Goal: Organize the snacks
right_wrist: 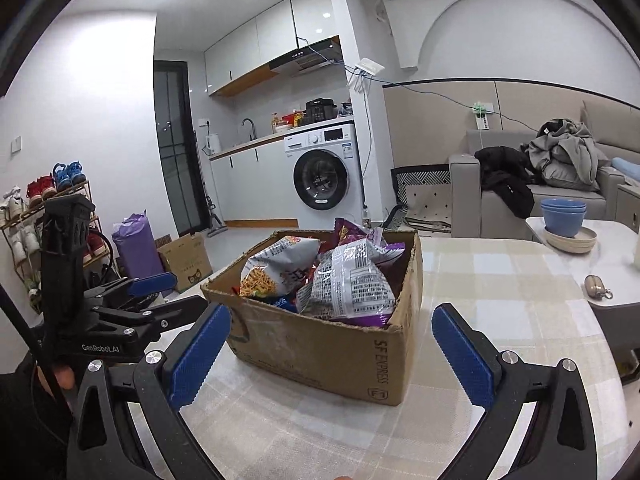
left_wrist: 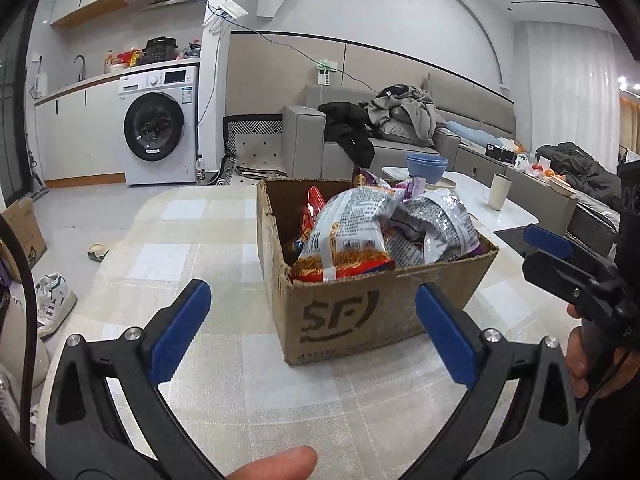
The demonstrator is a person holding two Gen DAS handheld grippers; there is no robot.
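A brown cardboard box (left_wrist: 372, 312) printed "SF" stands on a checked tablecloth (left_wrist: 192, 240) and holds several snack bags (left_wrist: 348, 228), silver, red and purple. It also shows in the right wrist view (right_wrist: 332, 348), with its snack bags (right_wrist: 348, 280) heaped above the rim. My left gripper (left_wrist: 316, 320) is open and empty, just short of the box's near corner. My right gripper (right_wrist: 332, 344) is open and empty, facing the box's near side. The right gripper (left_wrist: 560, 248) shows at the right of the left wrist view, and the left gripper (right_wrist: 136, 292) at the left of the right wrist view.
A white side table (right_wrist: 616, 264) to the right carries stacked blue bowls (right_wrist: 563, 216), a cup (left_wrist: 499, 191) and a small pouch (right_wrist: 596, 286). A grey sofa (left_wrist: 400, 144) with clothes stands behind. A washing machine (left_wrist: 160, 124), a shoe rack (right_wrist: 44, 216) and a floor box (right_wrist: 186, 260) lie beyond.
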